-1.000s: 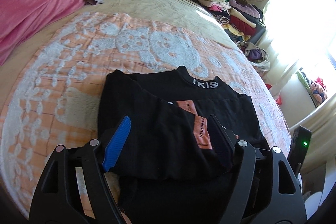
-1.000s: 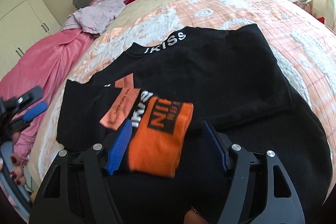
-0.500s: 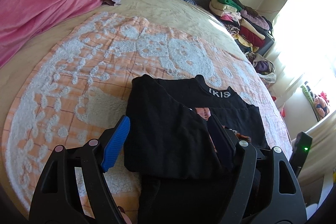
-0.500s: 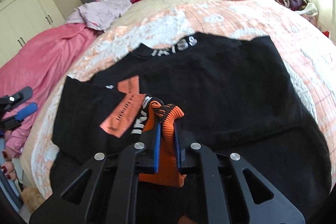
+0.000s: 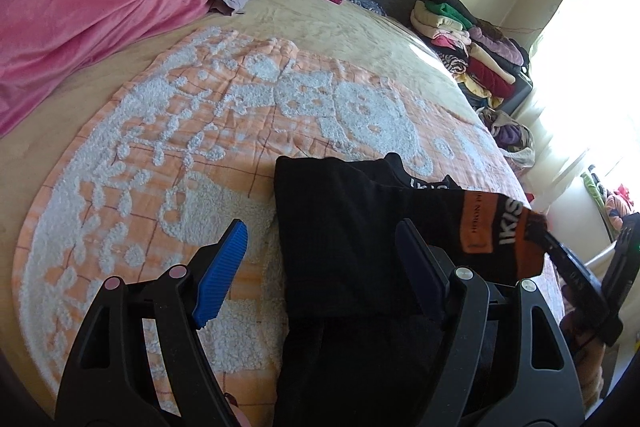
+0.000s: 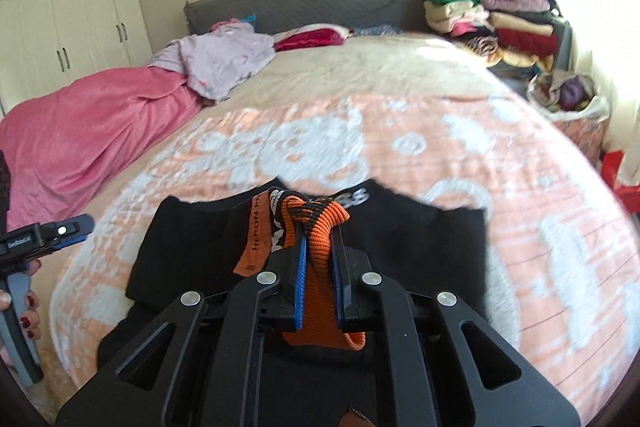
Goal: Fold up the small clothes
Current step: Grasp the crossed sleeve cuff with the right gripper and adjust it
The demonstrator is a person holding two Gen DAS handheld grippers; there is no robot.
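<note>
The black top (image 6: 312, 267) is lying partly folded on the bed's orange blanket (image 6: 440, 155), near its front edge. Its orange cuff (image 6: 320, 223) is being pinched and raised off the cloth by the right tongs (image 6: 319, 259), which are clamped on it. The left tongs (image 5: 320, 259) are standing apart, hovering over the top's left edge and gripping nothing. The fabric looks light, soft and limp, so it is likely sagging wherever it is unsupported; the ribbed cuff and the hems are seeming the firmest places to grip.
</note>
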